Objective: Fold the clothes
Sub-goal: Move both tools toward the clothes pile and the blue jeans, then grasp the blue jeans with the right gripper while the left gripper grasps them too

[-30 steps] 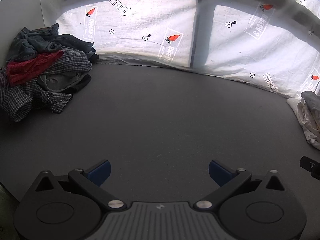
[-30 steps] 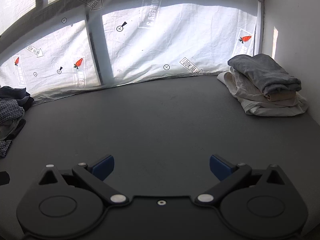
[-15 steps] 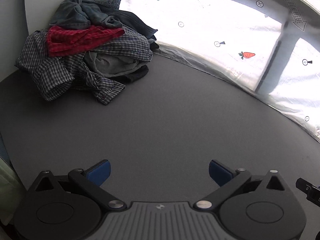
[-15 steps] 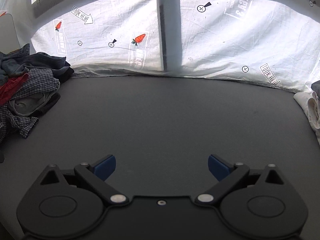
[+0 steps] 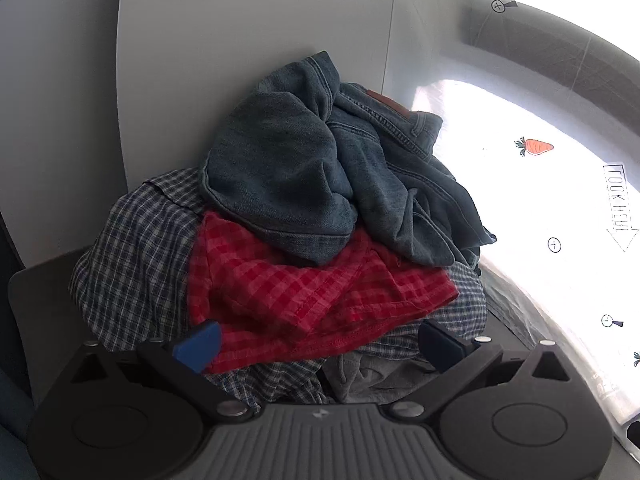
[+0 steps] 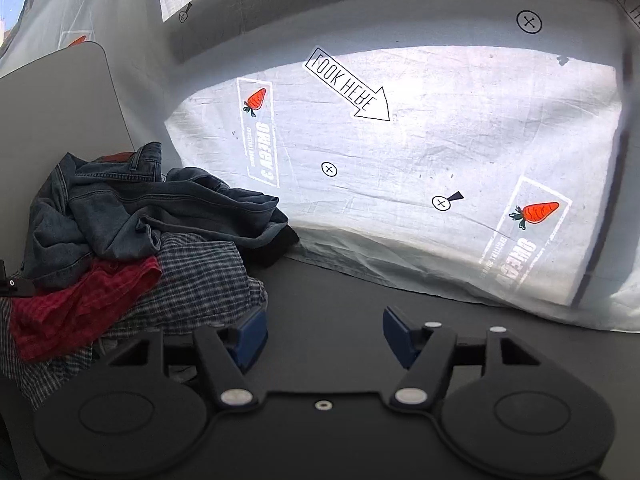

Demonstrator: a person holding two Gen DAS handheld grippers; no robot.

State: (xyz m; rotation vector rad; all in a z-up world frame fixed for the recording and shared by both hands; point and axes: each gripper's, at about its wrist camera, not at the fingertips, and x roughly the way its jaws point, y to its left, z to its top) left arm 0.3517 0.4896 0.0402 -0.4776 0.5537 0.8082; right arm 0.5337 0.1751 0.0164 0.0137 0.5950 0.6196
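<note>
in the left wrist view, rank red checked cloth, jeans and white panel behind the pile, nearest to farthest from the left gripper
1. red checked cloth, right at the left gripper, between its open fingers
2. jeans, on top of the pile, farther back
3. white panel, upright behind the pile

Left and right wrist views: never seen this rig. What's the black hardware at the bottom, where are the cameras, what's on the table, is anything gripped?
No robot arm here: a person carries a two-finger gripper in each hand, and a fisheye camera on each looks forward along its blue-padded fingers.

The left wrist view shows the left gripper open, right up against a heap of unfolded clothes: denim jeans on top, a red checked garment beneath, a dark plaid shirt under that.

The right wrist view shows the right gripper at the heap's edge, jaws closing, only the dark grey table between them.

Nothing is held yet.
</note>
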